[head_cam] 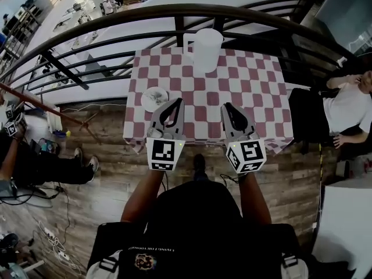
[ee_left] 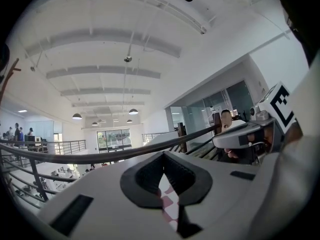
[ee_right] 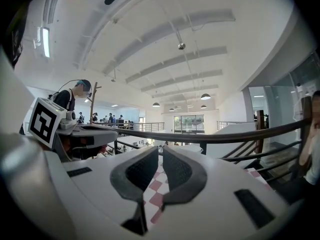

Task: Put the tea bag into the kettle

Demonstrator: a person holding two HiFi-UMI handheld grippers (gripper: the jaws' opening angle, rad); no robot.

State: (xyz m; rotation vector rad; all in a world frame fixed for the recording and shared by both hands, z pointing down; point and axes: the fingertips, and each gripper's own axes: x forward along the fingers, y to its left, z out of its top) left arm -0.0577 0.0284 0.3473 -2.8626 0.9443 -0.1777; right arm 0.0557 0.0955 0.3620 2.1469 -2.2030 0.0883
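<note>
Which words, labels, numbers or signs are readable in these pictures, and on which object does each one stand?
No text is readable.
White print on the person's black top: too small to read.
Left marker cube and right marker cube: square patterns only, no letters.

kettle [head_cam: 207,50]: white, upright, far middle of checked table [head_cam: 256,97] | tea bag [head_cam: 156,97]: on white saucer [head_cam: 145,101], near left
</note>
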